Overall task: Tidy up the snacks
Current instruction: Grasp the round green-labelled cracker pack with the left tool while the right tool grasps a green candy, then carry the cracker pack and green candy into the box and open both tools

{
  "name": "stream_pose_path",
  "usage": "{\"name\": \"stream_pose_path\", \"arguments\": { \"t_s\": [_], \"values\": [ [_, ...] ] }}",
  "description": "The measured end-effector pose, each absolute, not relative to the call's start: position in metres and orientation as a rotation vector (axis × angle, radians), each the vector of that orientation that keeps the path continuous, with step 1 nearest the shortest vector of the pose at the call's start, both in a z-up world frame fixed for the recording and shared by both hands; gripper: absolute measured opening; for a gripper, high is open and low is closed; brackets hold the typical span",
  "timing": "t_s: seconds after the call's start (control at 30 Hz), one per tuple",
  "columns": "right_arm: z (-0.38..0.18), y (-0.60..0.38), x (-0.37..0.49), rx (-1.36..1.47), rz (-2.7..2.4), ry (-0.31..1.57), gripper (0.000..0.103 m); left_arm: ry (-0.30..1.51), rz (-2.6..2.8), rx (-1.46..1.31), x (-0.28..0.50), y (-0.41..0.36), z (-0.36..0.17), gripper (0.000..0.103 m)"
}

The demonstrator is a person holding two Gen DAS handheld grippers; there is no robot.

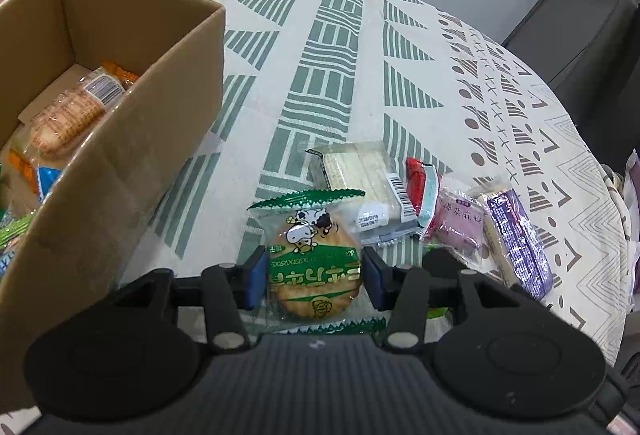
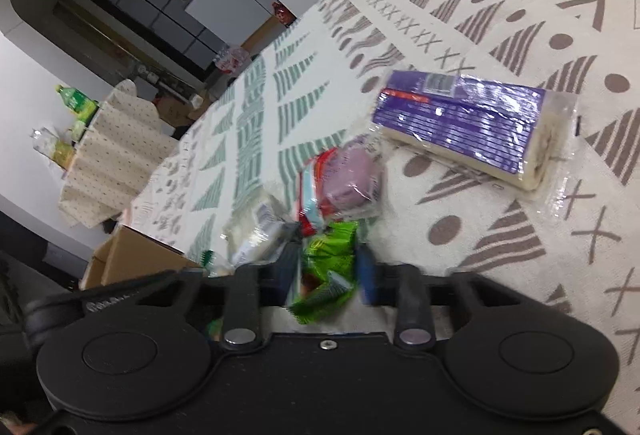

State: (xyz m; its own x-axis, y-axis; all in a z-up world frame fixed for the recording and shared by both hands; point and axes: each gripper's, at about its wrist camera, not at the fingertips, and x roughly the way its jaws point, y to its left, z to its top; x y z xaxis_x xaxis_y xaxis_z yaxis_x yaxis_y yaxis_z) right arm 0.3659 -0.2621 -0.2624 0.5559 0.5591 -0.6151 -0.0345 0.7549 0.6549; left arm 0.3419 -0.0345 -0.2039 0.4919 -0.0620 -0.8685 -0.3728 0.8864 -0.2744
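green-and-clear film wraps the rice cracker packet [image 1: 314,267], which sits between the blue pads [image 1: 256,277] of the left gripper [image 1: 314,277]; the pads press its two sides, so it appears grasped. its long axis runs straight ahead along the fingers. the cardboard box [image 1: 132,139], already holding several wrapped snacks, stands to the gripper's left and just beside it, so a short leftward carry over the near wall is the likely next move. the right gripper [image 2: 326,271] is clenched on a crumpled green snack wrapper [image 2: 326,275] and lies farther from the box, which shows only as a corner at the left of its view. right of the box, loose on the patterned tablecloth [image 1: 340,47], lie a wafer pack [image 1: 360,175], a red packet [image 1: 418,179], a pink mochi packet [image 1: 456,223] and a purple biscuit pack [image 1: 516,239]. beyond the table: grey cabinets and shoes on the floor.
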Motion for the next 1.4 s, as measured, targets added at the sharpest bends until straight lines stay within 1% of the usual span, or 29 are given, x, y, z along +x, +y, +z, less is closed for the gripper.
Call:
{"name": "stream_pose_path", "arguments": {
  "t_s": [0.07, 0.3, 0.67, 1.0, 1.4],
  "values": [
    [-0.262, -0.262, 0.364, 0.640, 0.374, 0.920, 0.024, 1.049, 0.193, -0.462, 0.342, -0.034, -0.205, 0.048],
    [-0.246, -0.285, 0.351, 0.683, 0.321, 0.890, 0.024, 1.042, 0.205, -0.432, 0.339, -0.040, -0.194, 0.048],
    [-0.184, -0.312, 0.313, 0.653, 0.219, 0.788, 0.024, 1.009, 0.101, -0.441, 0.320, -0.059, -0.146, 0.048],
    [-0.135, -0.300, 0.282, 0.602, 0.163, 0.716, 0.024, 0.978, -0.055, -0.432, 0.296, -0.052, -0.103, 0.048],
    [-0.098, -0.263, 0.248, 0.544, 0.081, 0.680, 0.024, 0.954, -0.201, -0.413, 0.271, -0.027, -0.068, 0.048]
  ]
}}
